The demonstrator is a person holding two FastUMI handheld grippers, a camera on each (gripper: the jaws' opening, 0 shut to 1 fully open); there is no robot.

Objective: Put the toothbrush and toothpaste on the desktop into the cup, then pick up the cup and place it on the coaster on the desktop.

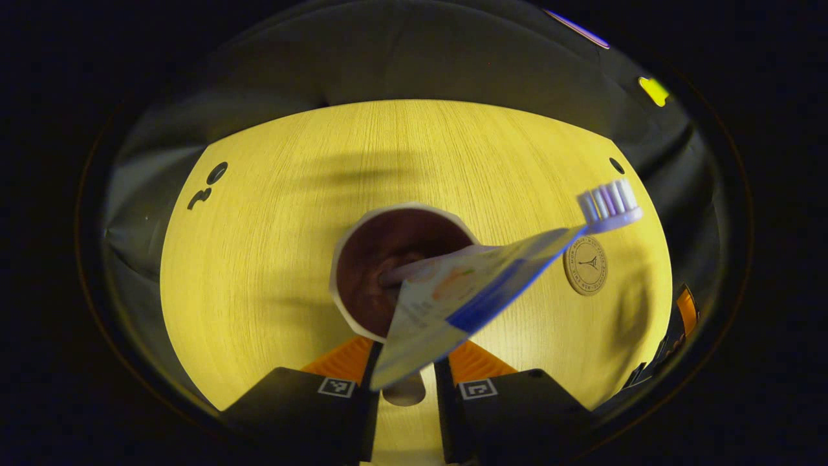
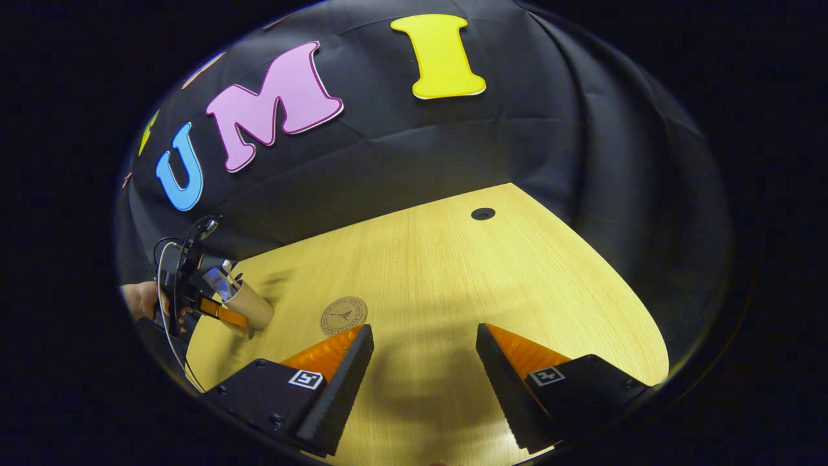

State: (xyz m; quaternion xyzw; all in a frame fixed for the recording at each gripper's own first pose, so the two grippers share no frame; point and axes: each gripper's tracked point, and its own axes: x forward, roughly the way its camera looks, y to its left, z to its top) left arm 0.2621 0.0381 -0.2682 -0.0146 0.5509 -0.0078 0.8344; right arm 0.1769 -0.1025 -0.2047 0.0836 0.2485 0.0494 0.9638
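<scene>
The left gripper clamps the tail of the soft, light toothpaste above the cup, which already holds the toothbrush beside the coaster, so the tube probably bends, while the right gripper stands open and empty.

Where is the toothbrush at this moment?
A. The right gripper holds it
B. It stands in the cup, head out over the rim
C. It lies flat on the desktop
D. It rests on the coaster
B: the toothbrush leans out of the cup, its bristles over the rim, beside the toothpaste.
</scene>
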